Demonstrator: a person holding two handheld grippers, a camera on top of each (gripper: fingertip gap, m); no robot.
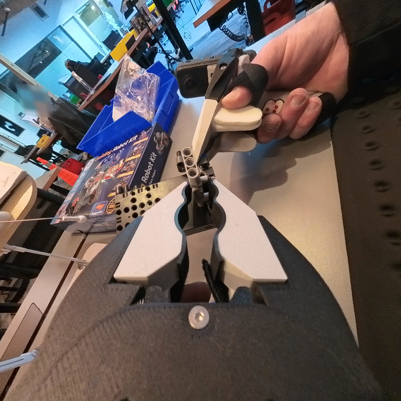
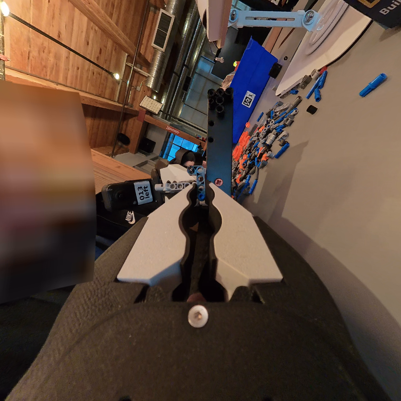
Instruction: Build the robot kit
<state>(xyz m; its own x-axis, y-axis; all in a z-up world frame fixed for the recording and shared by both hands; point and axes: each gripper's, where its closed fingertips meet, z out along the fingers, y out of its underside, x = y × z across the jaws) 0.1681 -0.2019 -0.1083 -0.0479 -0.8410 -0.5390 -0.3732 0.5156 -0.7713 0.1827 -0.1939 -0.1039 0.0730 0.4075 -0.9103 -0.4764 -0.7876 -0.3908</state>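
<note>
Left wrist view: left tool [image 1: 199,195] pinches a holed grey plastic beam [image 1: 191,167] (matte); right tool [image 2: 200,193] clamps a blue beam [image 2: 200,181].

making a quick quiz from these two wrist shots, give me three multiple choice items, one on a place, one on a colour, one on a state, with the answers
1. Where does the pile of loose building pieces lie?
A. on the grey table top
B. inside the blue bin
C. on the kit box

2. What colour is the beam at the right gripper tips?
A. orange
B. blue
C. yellow

3. How does the left gripper stand?
A. wide open and empty
B. lying flat on the table
C. closed on the grey beam assembly

Answers: 1 A, the right wrist view shows them scattered on the table; 2 B, it is blue with holes; 3 C, its fingers pinch the assembly.
</note>
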